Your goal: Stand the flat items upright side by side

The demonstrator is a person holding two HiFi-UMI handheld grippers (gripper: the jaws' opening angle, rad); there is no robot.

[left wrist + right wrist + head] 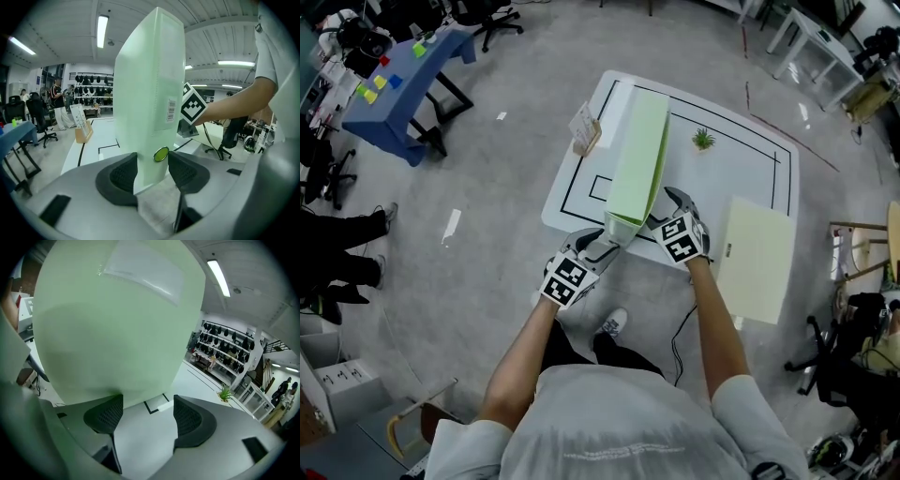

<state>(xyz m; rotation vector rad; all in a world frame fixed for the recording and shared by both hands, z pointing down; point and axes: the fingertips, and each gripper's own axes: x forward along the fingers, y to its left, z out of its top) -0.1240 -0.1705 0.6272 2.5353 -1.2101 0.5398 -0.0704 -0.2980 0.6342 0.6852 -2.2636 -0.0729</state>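
Since the pale green flat plastic case [639, 159] is to stand on edge at frame centre on the white marked table [750, 159], the left gripper [602, 248] clamps its near corner while the right gripper [667, 208], jaws apart and empty, apparently braces its side.

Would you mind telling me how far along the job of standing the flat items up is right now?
Nothing looks finished yet. In hand: the green folder is up on edge, with the left gripper clamped on its near end and the right gripper open beside it. Left: the pale yellow folder lies flat, untouched.
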